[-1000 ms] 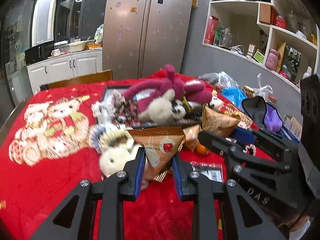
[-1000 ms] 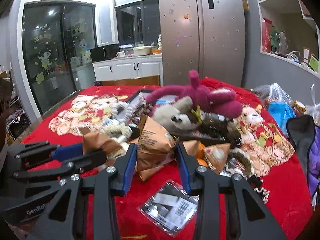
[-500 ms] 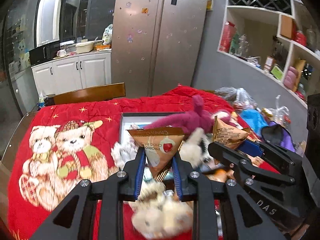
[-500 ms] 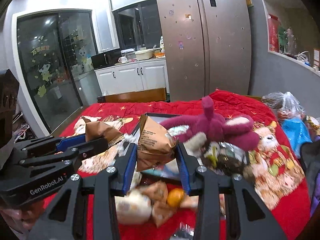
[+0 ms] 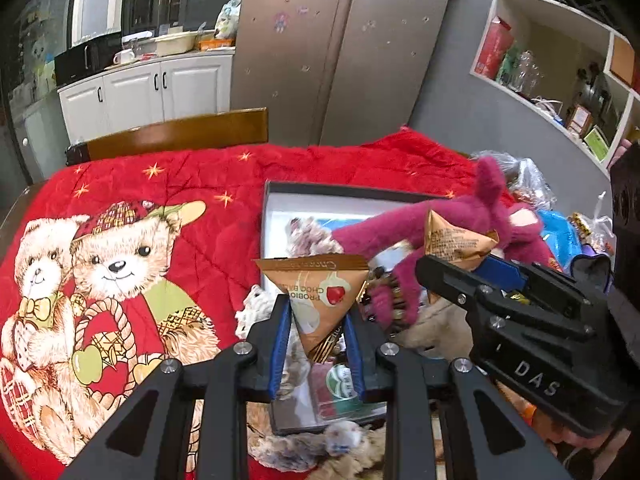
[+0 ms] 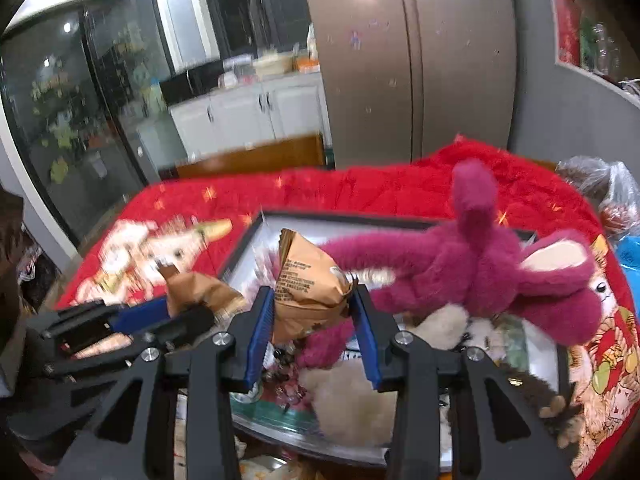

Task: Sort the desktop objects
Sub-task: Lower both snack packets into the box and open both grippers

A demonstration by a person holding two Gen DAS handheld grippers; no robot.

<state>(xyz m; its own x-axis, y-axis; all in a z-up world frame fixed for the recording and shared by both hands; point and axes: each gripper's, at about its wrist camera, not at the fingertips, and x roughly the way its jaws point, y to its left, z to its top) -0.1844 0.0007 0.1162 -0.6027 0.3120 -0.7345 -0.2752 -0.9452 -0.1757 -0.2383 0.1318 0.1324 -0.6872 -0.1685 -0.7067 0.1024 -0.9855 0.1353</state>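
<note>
Both grippers, left (image 5: 316,334) and right (image 6: 314,320), each clamping a snack pouch (image 5: 316,296), have carried forward over the tray (image 5: 280,192); next, release inside.

On the triangular snack packet (image 5: 320,304) you hold, upside down, you can read "PROBIO CHOC" beside a strawberry picture. "DAS" stands on the right hand-held gripper (image 5: 472,264). The other packet's (image 6: 310,292) print is illegible.
</note>
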